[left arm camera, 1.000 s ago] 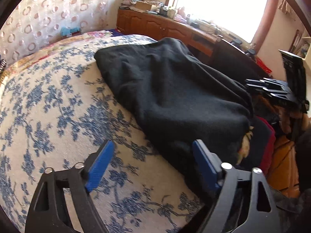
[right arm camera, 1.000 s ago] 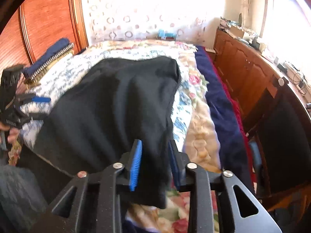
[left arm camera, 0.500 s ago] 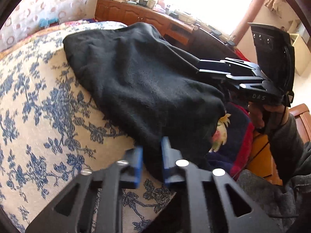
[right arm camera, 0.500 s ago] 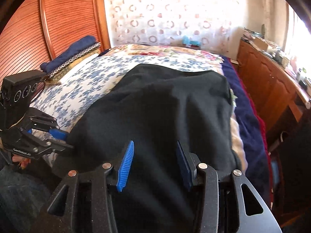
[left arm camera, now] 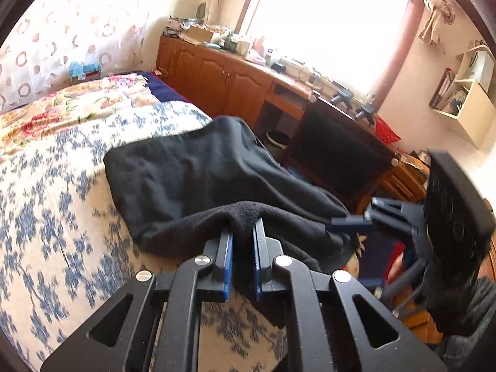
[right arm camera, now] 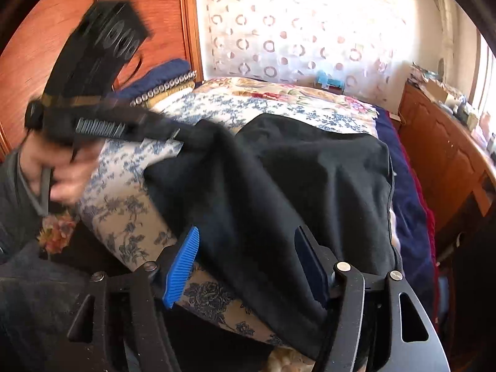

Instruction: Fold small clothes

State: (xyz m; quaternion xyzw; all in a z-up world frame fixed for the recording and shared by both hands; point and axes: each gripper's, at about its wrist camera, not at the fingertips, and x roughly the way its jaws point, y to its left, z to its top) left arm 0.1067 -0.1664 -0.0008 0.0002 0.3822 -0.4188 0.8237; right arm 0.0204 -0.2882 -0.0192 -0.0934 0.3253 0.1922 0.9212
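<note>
The left gripper (left arm camera: 242, 241) has its jaws clamped on a raised edge of the black garment (left arm camera: 192, 167), apparently to start a fold across the bed (left arm camera: 46, 201); the right gripper (right arm camera: 248, 266) has its jaws opening, with cloth lying loose between them.

The left gripper (left arm camera: 242, 241) points forward and downward, its two blue-padded fingers (left arm camera: 228, 257) drawn close together and pinching a fold of the black garment (left arm camera: 192, 170) between them. In the right wrist view the hand (right arm camera: 66, 170) gripping its handle shows, blurred, with a grey sleeve at the wrist. The right gripper (right arm camera: 248, 263) also tilts downward; its jaws are opening, the fingers (right arm camera: 183, 263) standing well apart, cloth lying between them without the pads pressing on it.
</note>
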